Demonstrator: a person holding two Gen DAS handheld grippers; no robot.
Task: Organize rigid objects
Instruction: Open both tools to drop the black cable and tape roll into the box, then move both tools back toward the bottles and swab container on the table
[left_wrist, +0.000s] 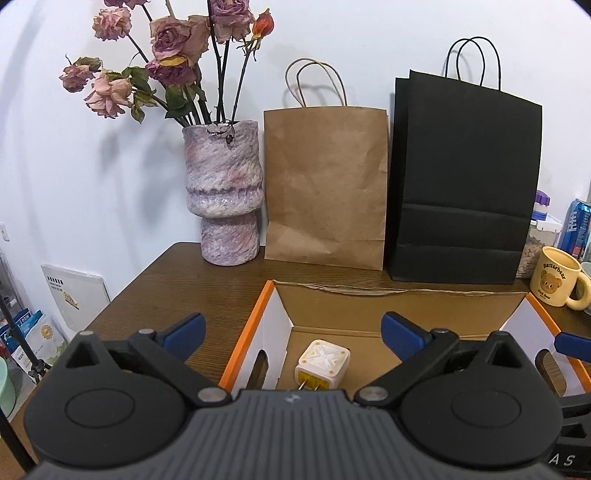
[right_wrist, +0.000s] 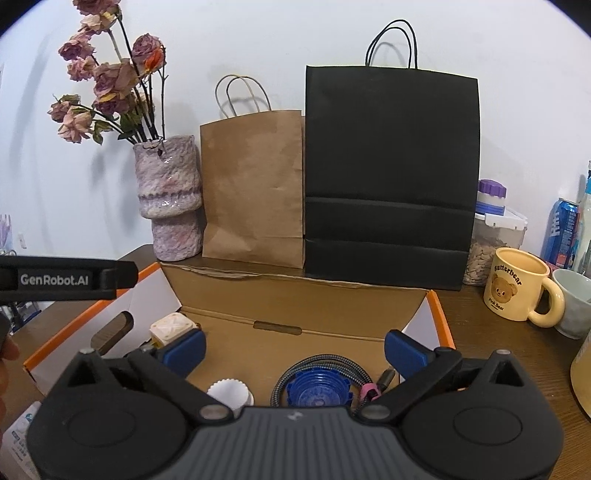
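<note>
Two handheld grippers hover over an open cardboard box (right_wrist: 303, 295) with orange-edged white side flaps on a dark wooden table (left_wrist: 166, 288). The left gripper (left_wrist: 293, 326) has its blue-padded fingers (left_wrist: 400, 328) spread wide and holds nothing; directly below and between them a cream cube-shaped wall charger (left_wrist: 322, 365) lies on the box floor near the left wall, its two metal prongs pointing toward the camera. The right gripper (right_wrist: 293, 345) is likewise splayed and empty, its fingers over the right half of the box. Beneath it lie a blue plastic bottle cap (right_wrist: 318, 390) ringed by a coiled braided cable (right_wrist: 325, 363), a white ridged cap (right_wrist: 228, 392) to the left, and what appears to be a pink-tipped connector (right_wrist: 369, 392) to the right, partly hidden by the gripper body. Against the white wall behind the box stand a mottled purple vase (left_wrist: 223, 195) of dried roses (left_wrist: 166, 55), a brown paper bag (left_wrist: 325, 184) and a black paper bag (left_wrist: 461, 177). A yellow Butterbear mug (right_wrist: 517, 291) sits to the right of the box.
</note>
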